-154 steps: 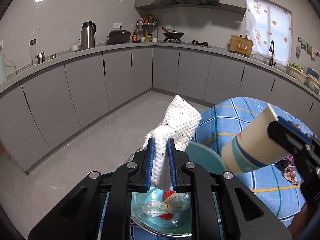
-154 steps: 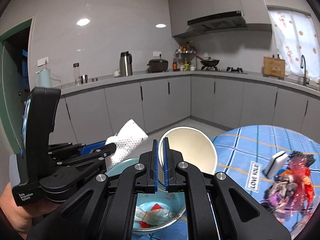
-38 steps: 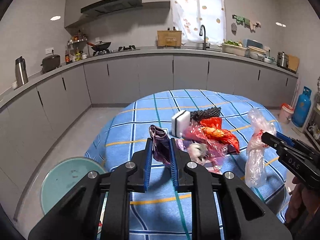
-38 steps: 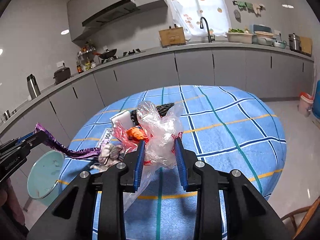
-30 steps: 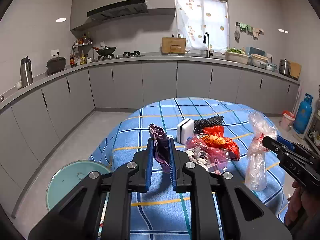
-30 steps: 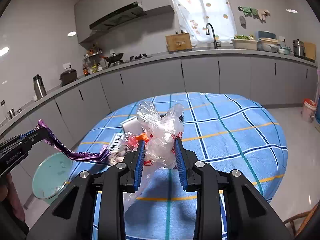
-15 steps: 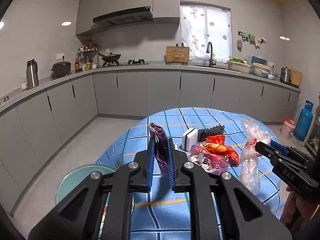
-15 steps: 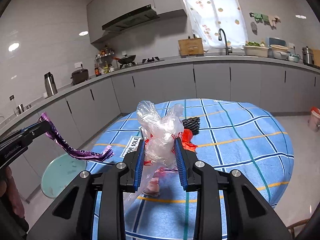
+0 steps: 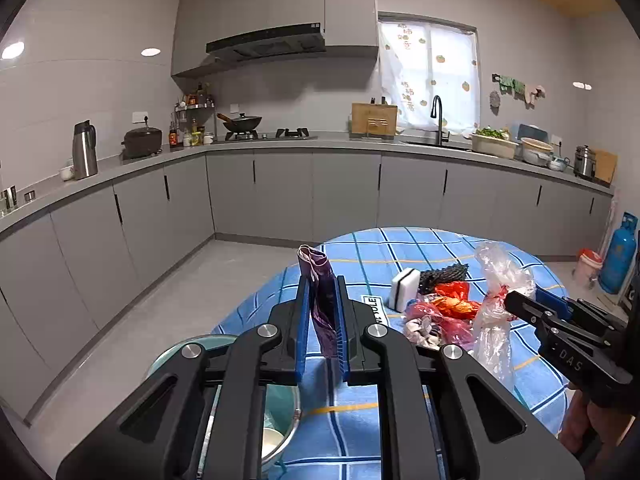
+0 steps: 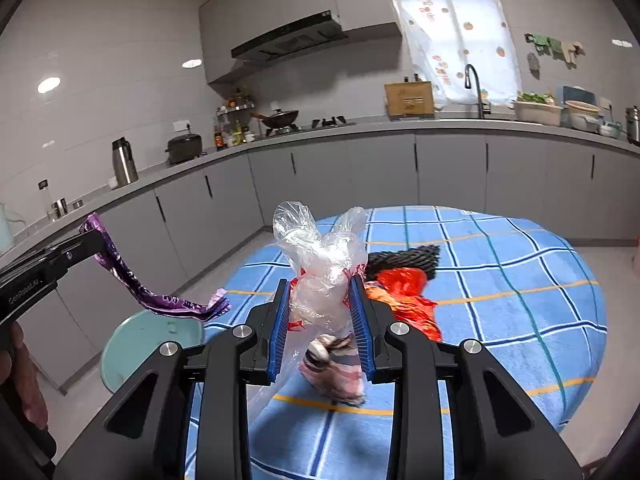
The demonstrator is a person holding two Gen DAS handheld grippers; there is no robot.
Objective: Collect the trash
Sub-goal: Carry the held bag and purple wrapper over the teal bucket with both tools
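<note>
My left gripper (image 9: pixel 322 320) is shut on a purple foil wrapper (image 9: pixel 320 292), which sticks up between the blue pads; in the right wrist view the wrapper (image 10: pixel 160 300) hangs from that gripper (image 10: pixel 94 242) at the left. My right gripper (image 10: pixel 322 314) is shut on a crumpled clear plastic bag (image 10: pixel 320 264), seen too in the left wrist view as the bag (image 9: pixel 496 300) held at the right. A teal bin (image 10: pixel 148 344) stands on the floor beside the table, below the left gripper (image 9: pixel 280 404). Both grippers hang above the near table edge.
The round table with a blue checked cloth (image 10: pixel 500 280) carries red plastic (image 10: pixel 404 288), black netting (image 10: pixel 404 258), a white sponge (image 9: pixel 404 284) and crumpled pink scraps (image 10: pixel 336 372). Grey cabinets ring the room; a blue gas bottle (image 9: pixel 618 260) stands far right.
Both grippers have drawn back from the table and risen a little, each keeping its piece of trash. The table looks farther off and the teal bin shows more.
</note>
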